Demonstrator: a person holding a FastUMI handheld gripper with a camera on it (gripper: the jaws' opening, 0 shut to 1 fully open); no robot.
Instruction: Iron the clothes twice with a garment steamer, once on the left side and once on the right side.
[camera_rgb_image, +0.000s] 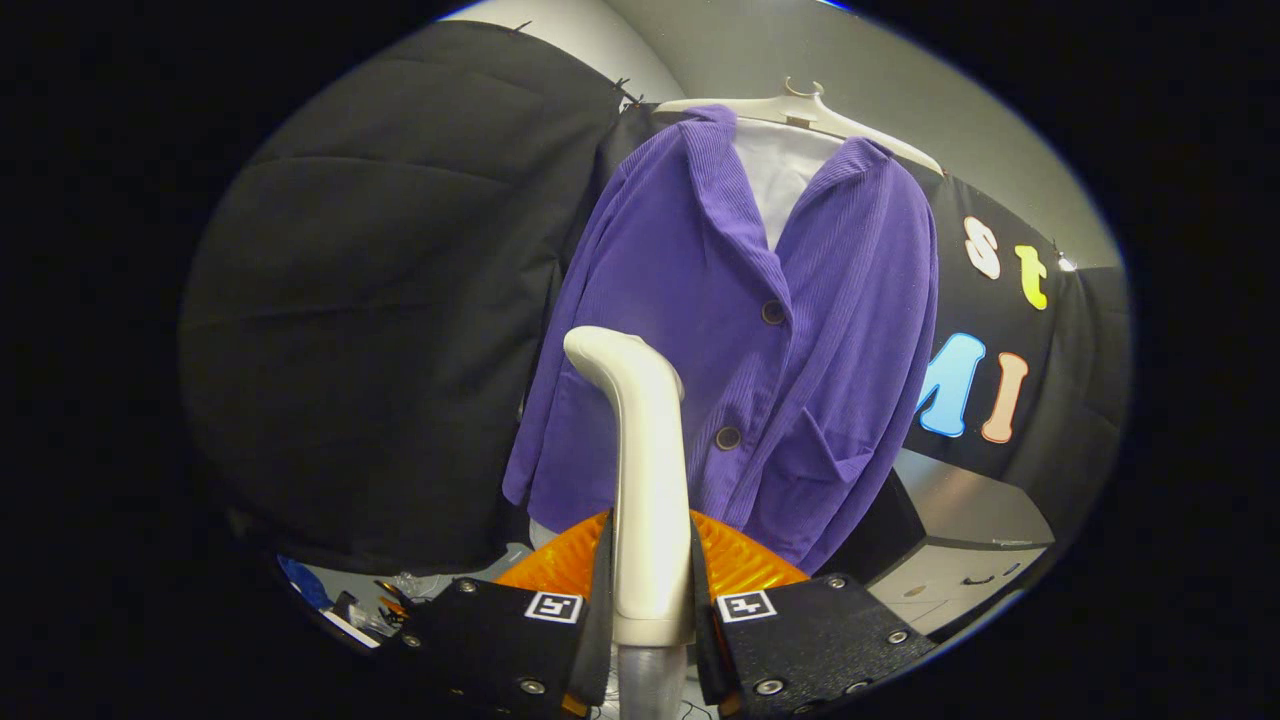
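The claw grips the cream garment steamer just short of the hanging purple jacket, where a careless stroke could likely snag its buttons.

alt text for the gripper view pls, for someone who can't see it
The hand-held gripper is shut on the cream plastic garment steamer, whose curved head rises just ahead of a purple corduroy jacket. The jacket hangs on a cream hanger, with an orange ribbed plastic piece behind the fingers.

Gripper-mounted fisheye looks forward and upward along the tongs, near the jacket.
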